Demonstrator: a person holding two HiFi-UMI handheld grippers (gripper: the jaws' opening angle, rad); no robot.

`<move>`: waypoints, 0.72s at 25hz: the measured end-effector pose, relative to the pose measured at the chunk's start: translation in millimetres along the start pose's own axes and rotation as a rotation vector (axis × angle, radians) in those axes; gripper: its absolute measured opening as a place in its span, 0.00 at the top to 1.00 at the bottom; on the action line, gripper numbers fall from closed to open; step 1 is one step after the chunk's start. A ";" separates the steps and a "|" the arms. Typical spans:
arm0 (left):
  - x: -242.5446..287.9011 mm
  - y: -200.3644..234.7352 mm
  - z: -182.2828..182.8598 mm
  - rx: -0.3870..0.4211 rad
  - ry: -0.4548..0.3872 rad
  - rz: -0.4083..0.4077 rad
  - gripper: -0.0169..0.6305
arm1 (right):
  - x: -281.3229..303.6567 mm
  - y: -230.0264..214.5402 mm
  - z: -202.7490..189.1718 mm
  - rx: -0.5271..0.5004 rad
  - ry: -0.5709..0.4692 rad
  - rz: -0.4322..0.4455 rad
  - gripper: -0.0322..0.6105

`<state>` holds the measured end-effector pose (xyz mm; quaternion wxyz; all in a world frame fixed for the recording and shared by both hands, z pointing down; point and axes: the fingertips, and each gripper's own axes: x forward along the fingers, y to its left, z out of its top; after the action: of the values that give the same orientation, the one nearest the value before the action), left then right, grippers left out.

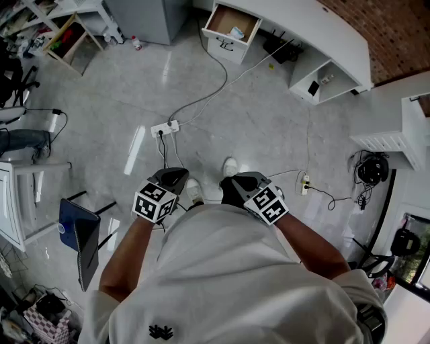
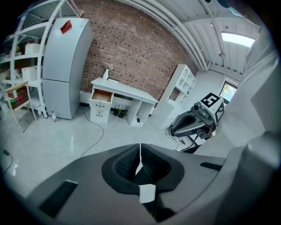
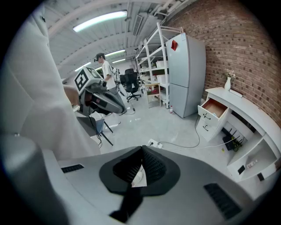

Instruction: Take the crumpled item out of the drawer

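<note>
While both grippers hang close to the person's body, the job has hardly begun: this looks like the approach step, with the whole floor to cross. The left gripper has its jaws pressed together on nothing, and the right gripper is likewise closed and empty. The crumpled item lies in the open drawer of the white desk, by the drawer's front edge toward its right corner, well apart from both grippers. The next move, as I judge it, calls for walking to the desk past the power strip on the floor, then spreading one gripper's jaws above the drawer. Only the head view shows the item. Both gripper views show the drawer pulled out, but its contents are too small to tell. The right gripper view alone shows another person standing by the shelves.
</note>
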<state>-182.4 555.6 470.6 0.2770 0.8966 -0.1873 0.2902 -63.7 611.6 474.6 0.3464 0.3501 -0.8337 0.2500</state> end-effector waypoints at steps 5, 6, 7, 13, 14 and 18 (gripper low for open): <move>34.9 13.5 50.5 0.009 -0.018 -0.004 0.93 | 2.9 -55.3 14.1 0.009 -0.005 -0.016 0.91; 43.0 13.6 63.0 0.010 -0.022 -0.007 0.93 | 2.9 -70.6 19.3 0.002 -0.010 -0.022 0.91; 52.0 13.0 75.9 0.016 -0.025 -0.012 0.93 | 2.8 -86.8 24.8 -0.005 -0.018 -0.026 0.91; 109.4 17.1 143.5 0.067 0.002 -0.022 0.93 | 4.4 -169.9 44.8 0.032 -0.049 0.014 0.90; 117.0 17.3 155.0 0.066 0.001 -0.019 0.93 | 3.3 -181.7 46.3 0.034 -0.049 0.021 0.90; 148.6 19.9 195.3 0.092 -0.016 -0.022 0.93 | 3.0 -224.9 52.4 0.032 -0.070 0.028 0.90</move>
<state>2.2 395.9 438.6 0.2374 0.9127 -0.1660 0.2883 83.8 434.2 482.7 0.3079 0.3526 -0.8459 0.2557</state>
